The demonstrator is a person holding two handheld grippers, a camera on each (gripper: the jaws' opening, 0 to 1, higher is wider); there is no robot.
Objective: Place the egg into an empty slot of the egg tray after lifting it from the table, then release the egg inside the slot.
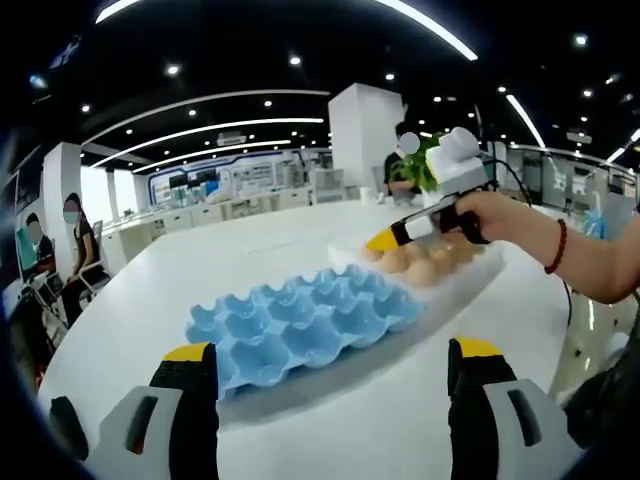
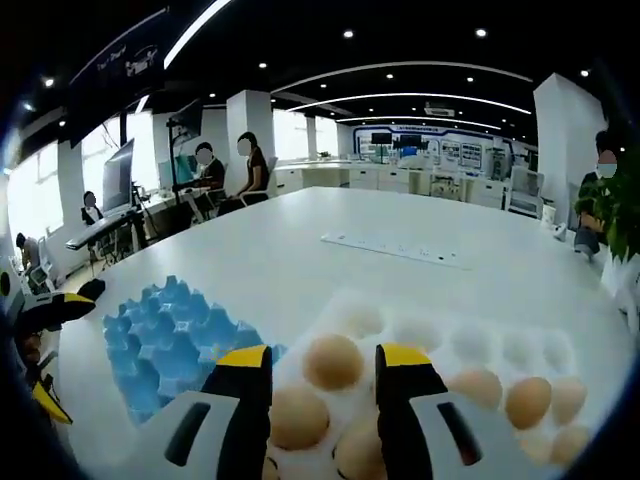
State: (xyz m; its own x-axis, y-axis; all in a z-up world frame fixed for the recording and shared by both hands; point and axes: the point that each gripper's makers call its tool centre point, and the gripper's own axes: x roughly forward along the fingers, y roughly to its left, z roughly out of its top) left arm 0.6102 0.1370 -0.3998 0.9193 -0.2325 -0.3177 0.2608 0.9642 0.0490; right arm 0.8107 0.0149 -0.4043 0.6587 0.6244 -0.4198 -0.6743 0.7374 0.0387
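A blue egg tray (image 1: pixel 300 320) with empty slots lies on the white table just ahead of my left gripper (image 1: pixel 330 362), which is open and holds nothing. Beyond it stands a white tray (image 1: pixel 470 275) with several brown eggs (image 1: pixel 425 262). A hand holds my right gripper (image 1: pixel 385 240) low over those eggs. In the right gripper view, my right gripper (image 2: pixel 322 358) is open, its jaws either side of one egg (image 2: pixel 333 360) in the white tray (image 2: pixel 450 340), with a gap on each side. The blue tray (image 2: pixel 165 335) lies to the left.
A white power strip (image 2: pixel 395 248) lies farther along the table (image 2: pixel 300 250). People sit at desks (image 2: pixel 225 170) beyond the table's far edge. A green plant (image 1: pixel 425 165) stands past the white tray. The left gripper (image 2: pixel 50 310) shows beside the blue tray.
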